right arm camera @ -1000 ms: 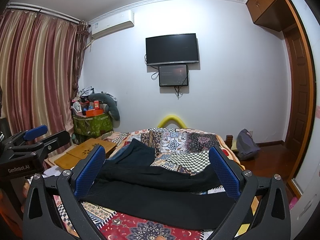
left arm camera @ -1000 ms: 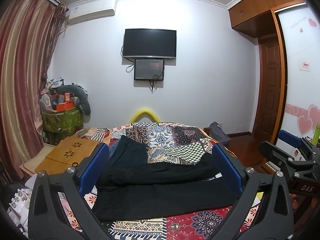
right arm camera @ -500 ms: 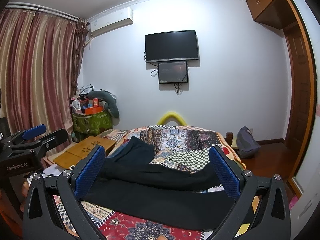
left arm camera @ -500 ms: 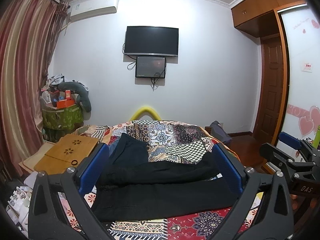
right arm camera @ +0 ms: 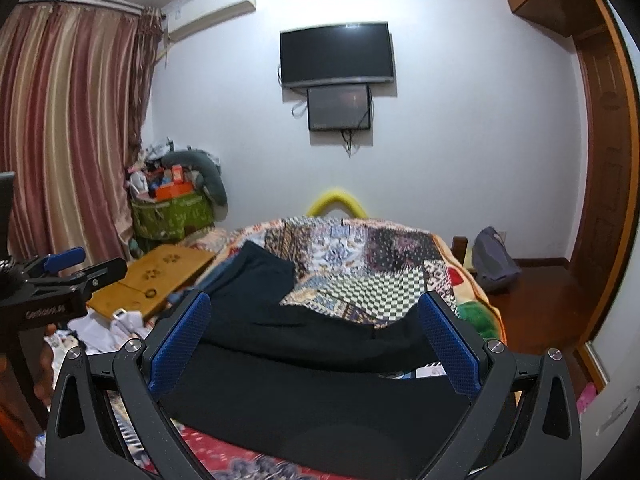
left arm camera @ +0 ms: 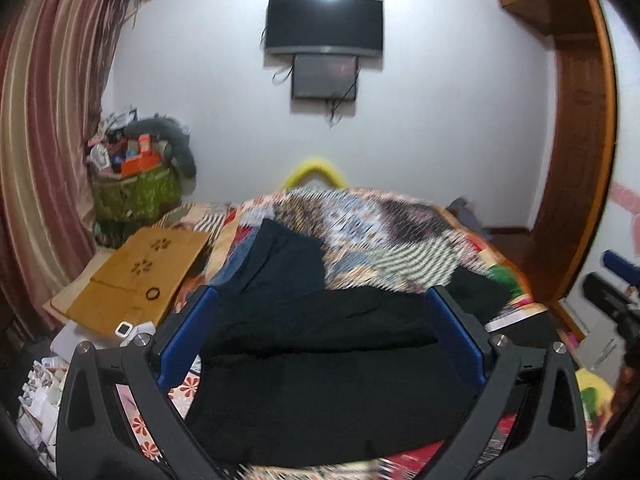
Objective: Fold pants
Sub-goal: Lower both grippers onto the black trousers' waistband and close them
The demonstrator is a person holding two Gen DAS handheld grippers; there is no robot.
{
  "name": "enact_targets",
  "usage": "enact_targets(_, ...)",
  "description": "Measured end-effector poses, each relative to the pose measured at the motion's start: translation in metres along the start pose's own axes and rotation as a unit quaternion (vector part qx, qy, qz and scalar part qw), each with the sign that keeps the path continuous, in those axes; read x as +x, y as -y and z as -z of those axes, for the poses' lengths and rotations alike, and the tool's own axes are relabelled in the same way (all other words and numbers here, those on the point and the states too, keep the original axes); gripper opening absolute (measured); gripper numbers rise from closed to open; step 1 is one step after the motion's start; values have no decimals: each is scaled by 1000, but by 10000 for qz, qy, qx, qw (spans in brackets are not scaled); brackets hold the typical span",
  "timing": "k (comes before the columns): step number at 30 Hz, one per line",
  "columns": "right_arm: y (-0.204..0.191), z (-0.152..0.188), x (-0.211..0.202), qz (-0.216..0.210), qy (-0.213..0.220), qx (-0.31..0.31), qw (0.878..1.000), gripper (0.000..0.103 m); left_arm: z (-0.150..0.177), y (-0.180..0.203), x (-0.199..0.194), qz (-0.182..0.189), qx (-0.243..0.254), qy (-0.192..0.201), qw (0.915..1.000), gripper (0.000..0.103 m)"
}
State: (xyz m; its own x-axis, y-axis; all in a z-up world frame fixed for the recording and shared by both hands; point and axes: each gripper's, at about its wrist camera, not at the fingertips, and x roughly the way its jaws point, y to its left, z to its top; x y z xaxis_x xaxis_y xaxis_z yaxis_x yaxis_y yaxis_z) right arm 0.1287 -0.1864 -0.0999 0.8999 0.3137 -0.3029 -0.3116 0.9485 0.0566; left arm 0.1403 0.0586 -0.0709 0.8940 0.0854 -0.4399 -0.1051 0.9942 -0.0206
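Black pants (left arm camera: 332,376) spread flat across the near part of a bed covered with a patchwork quilt (left arm camera: 380,240), legs running left to right, one leg lying behind the other, a darker folded garment (left arm camera: 280,264) resting just behind them on the left side of the quilt. Left gripper (left arm camera: 322,336) held above the near edge of the pants, blue-padded fingers (left arm camera: 186,340) spread wide apart, nothing between them. Right gripper (right arm camera: 316,344) likewise hovering over the pants, fingers (right arm camera: 448,344) splayed and empty. Left-wrist view blurred, so fine detail of the cloth lost there. To the left of the bed, a wooden lap desk (right arm camera: 156,280) with cut-out patterns, and behind it a green cluttered basket (right arm camera: 172,212). On the far wall, a dark television (right arm camera: 336,54) with a smaller screen (right arm camera: 339,108) just below.
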Motion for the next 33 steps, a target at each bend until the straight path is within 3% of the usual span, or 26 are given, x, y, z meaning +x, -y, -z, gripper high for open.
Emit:
enact_targets(11,24,12,100,-188,-759,-270,9966,103,-5,-94,153,-492,-500,-915,9933,103)
enact_targets(18,38,19,171,-556,-1415,-435,9874,102,9,-145,239,-1059,-317,-1562,9815,103)
enact_targets(24,51,29,229,-881,-2120,-262,9729,96,40,-183,296,-896,-603,-2444,9636,102)
enact_targets(29,50,42,274,-1077,-2720,-343,9556,91,62,-195,334,-748,-694,-2973,9493,82)
enact_targets(33,50,45,301,-1208,-3029,-490,9441,86,68,-197,358,-554,-958,-3259,9389,73)
